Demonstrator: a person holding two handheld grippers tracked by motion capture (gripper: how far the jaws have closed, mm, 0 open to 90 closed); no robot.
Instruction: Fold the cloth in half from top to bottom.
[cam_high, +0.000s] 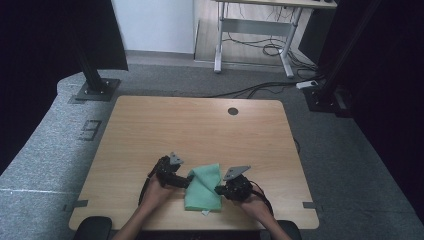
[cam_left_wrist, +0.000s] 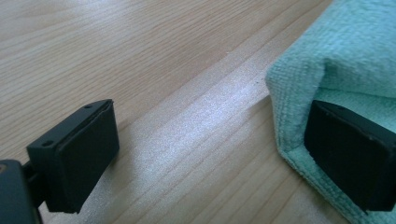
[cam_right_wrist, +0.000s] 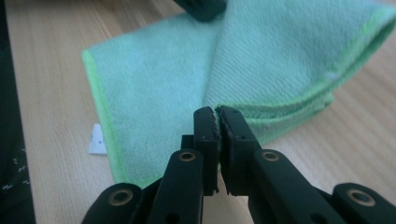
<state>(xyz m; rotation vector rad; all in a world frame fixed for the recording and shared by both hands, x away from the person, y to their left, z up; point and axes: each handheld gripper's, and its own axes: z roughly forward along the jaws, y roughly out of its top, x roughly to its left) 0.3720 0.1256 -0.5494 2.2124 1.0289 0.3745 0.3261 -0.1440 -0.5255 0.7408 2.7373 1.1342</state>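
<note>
Clearly a fold is under way: the green cloth (cam_high: 204, 188) lies near the near edge of the table (cam_high: 200, 125), between the two grippers, with its right part doubled over. The right gripper (cam_right_wrist: 217, 113) has its jaws pressed together on the cloth's layered hem — a pinch, judging by the fabric caught at the tips — probably so the flap can be carried or laid flat. The left gripper (cam_left_wrist: 210, 149) stands spread wide, one jaw over bare wood, the other resting against the cloth's left edge; it grips nothing, and likely waits to take that side or pin it.

From above, the high view gives the layout — both hands at the cloth's flanks. Close up, the right gripper view adds a small white tag (cam_right_wrist: 96, 140) peeking from under the cloth, and the left gripper view shows the terry weave.
</note>
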